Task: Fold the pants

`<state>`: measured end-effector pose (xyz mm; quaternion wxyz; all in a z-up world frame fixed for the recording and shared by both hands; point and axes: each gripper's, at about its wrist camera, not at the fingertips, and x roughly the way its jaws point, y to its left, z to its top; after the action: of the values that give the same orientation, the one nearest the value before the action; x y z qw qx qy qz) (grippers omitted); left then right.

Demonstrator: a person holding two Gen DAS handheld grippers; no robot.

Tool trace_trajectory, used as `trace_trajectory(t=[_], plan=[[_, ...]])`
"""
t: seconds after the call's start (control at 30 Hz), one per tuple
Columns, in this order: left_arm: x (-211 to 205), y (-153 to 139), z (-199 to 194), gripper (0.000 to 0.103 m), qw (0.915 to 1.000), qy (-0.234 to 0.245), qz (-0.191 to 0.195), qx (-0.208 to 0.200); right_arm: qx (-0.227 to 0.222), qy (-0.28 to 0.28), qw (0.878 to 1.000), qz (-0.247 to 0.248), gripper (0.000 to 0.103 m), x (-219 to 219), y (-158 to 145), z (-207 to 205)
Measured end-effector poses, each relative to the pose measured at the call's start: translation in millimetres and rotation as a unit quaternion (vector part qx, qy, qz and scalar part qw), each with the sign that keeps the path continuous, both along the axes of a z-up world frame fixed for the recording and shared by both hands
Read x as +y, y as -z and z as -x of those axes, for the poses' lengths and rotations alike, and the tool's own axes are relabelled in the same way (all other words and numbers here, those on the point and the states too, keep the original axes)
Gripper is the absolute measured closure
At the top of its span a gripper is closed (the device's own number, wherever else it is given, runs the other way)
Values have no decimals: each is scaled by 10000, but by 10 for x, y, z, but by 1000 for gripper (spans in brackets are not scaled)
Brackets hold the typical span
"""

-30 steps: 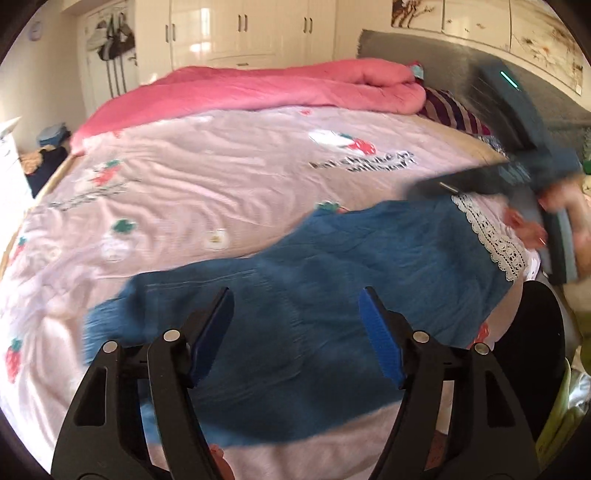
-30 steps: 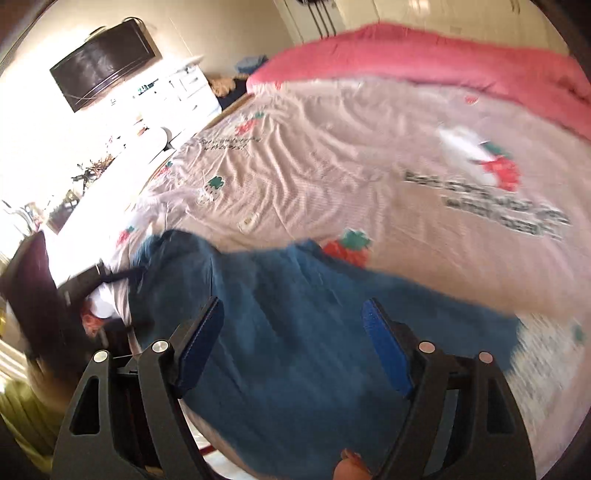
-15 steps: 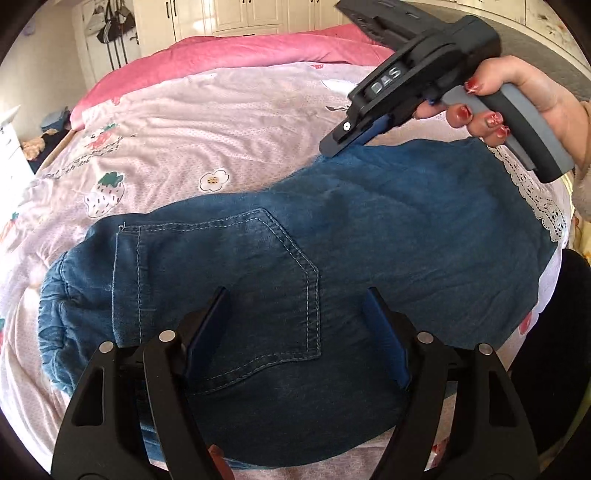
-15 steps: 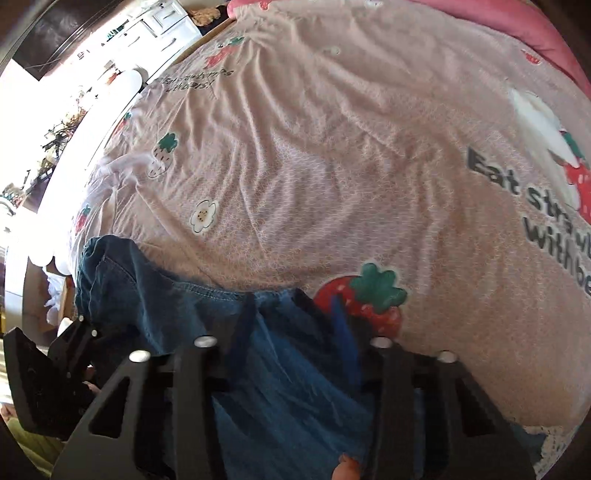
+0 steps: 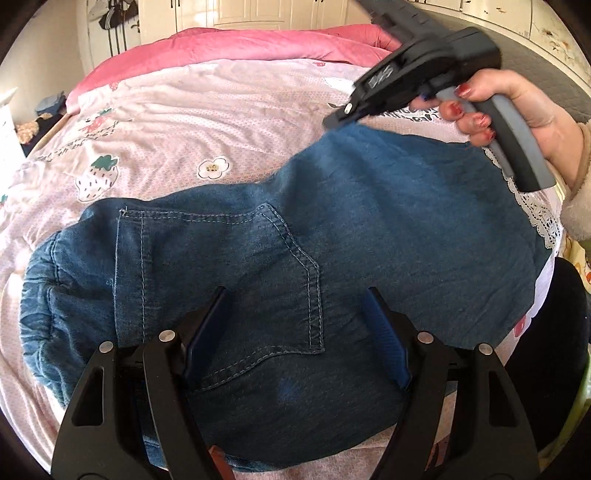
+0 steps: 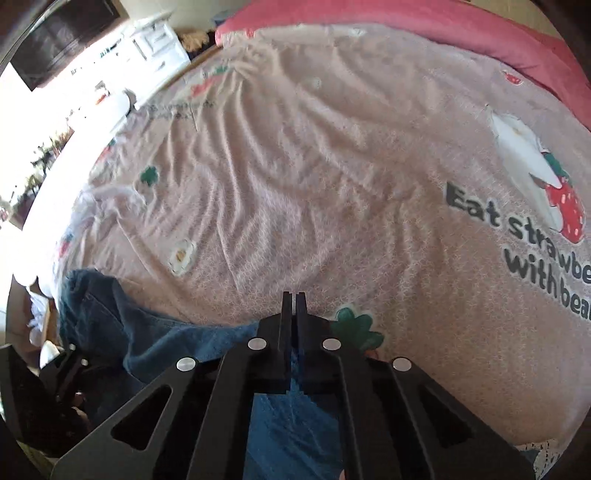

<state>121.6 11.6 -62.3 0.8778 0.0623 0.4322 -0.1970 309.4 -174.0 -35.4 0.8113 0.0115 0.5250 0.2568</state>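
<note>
Blue denim pants (image 5: 406, 229) lie flat on the pink strawberry sheet (image 5: 184, 122), back pocket up and the elastic waist at the left. My left gripper (image 5: 295, 325) hovers open just over the pocket, its blue pads apart with denim below them. A hand holds my right gripper (image 5: 338, 122), whose tip meets the far edge of the pants. In the right wrist view that right gripper (image 6: 294, 295) is shut, pinching the denim edge (image 6: 155, 332); most of the pants is hidden under its fingers.
A rolled pink quilt (image 5: 240, 44) lies along the far side of the bed. White wardrobes (image 5: 258, 11) stand behind it. The sheet's lace trim (image 5: 539, 218) marks the bed's right edge. A white dresser (image 6: 155, 40) and a dark screen (image 6: 62, 40) are off the bed.
The right gripper came down to the far edge of the pants and shut there. The left gripper sank closer to the pocket and stayed open.
</note>
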Motion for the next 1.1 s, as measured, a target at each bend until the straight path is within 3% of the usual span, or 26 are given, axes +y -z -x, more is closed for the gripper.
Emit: trace_trajectory(t=[0.13, 0.23, 0.27, 0.33, 0.47, 0.53, 0.7, 0.87, 1.1], plan=[[14, 10, -40, 37, 10000, -10, -2, -18, -189, 437, 9985, -276, 100, -413, -179, 67], [9, -20, -25, 37, 10000, -34, -1, -56, -392, 462, 9977, -294, 98, -608, -287, 317], [0, -36, -18, 37, 10000, -46, 0, -78, -449, 448, 9976, -291, 95, -648, -313, 421], [0, -76, -4, 37, 9999, -83, 4, -131, -594, 401, 9971, -244, 71, -703, -350, 650], [6, -169, 32, 36, 9996, -216, 72, -174, -860, 353, 9957, -34, 65, -765, -376, 1103], [2, -224, 69, 36, 9994, -244, 102, -204, -999, 370, 9943, -23, 52, -830, -392, 1322], [-29, -376, 202, 34, 9989, -295, 133, -336, -1261, 508, 9898, 426, 39, -958, -337, 1725], [-108, -502, 324, 32, 9987, -248, 109, -428, -1254, 745, 9885, 405, 32, -1162, -242, 2029], [-421, -496, 428, 28, 9991, 138, 289, -292, -729, 1027, 9919, 188, 28, -1475, 49, 2368]])
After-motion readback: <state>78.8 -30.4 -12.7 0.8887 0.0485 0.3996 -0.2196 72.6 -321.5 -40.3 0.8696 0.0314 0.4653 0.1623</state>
